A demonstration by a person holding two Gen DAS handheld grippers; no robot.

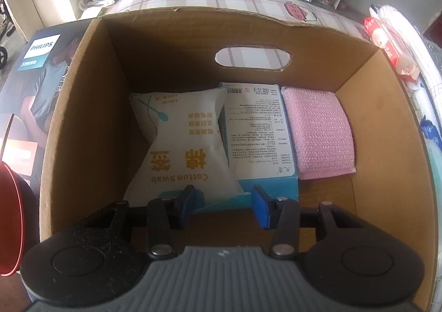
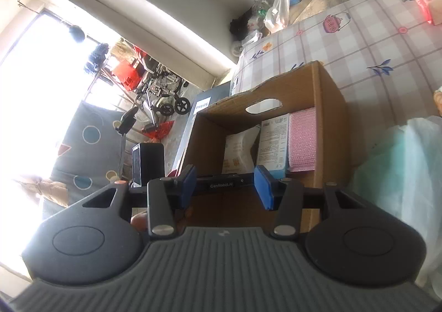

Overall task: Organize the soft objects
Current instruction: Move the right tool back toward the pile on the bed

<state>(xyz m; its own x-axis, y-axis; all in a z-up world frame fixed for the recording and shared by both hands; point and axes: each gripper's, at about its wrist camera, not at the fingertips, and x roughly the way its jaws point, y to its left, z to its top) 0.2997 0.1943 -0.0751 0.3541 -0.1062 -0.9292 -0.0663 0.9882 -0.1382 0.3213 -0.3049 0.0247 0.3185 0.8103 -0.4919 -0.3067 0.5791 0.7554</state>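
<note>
We count one cardboard box (image 1: 83, 118) holding three things: one cotton swab bag (image 1: 179, 146), one printed carton (image 1: 257, 132) and one pink cloth (image 1: 317, 132). Beside it we see one Philips box (image 1: 36, 69).

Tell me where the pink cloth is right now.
In the left wrist view, the pink cloth lies inside the cardboard box, against its right wall, right beside the blue-and-white carton.

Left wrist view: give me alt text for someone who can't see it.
An open cardboard box holds a white cotton swab bag, a blue-and-white printed box and a pink textured pad side by side. The open, empty left gripper hovers at the bag's near edge.
</note>
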